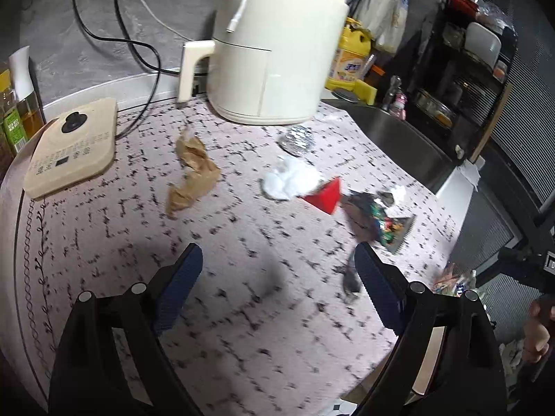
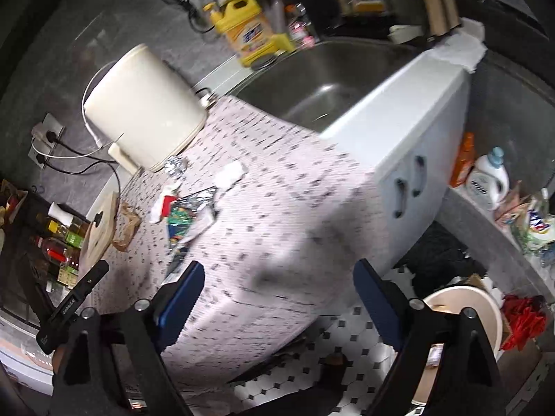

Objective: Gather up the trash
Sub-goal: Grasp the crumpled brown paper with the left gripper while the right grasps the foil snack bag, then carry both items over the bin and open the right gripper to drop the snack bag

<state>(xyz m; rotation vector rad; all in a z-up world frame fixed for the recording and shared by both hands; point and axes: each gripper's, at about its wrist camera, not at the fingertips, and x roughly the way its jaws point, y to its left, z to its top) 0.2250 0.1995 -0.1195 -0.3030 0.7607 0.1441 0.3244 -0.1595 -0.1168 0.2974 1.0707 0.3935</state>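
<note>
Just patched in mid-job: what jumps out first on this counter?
The big cream air fryer dominates the back of the patterned counter. In front of it lies scattered trash: crumpled brown paper, a white tissue wad, a red wrapper and a colourful snack packet. Both grippers, left and right, are open and empty.

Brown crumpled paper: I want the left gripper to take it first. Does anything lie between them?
Nothing visible does. Only bare patterned tablecloth lies between the open left gripper and the brown crumpled paper; the white tissue lies off to its right.

A home kitchen: a steel sink (image 2: pixel 322 79) is set into the table (image 2: pixel 277 208), with a yellow detergent jug (image 2: pixel 249 31) behind it and a cream air fryer (image 1: pixel 277 48) beside it.
</note>
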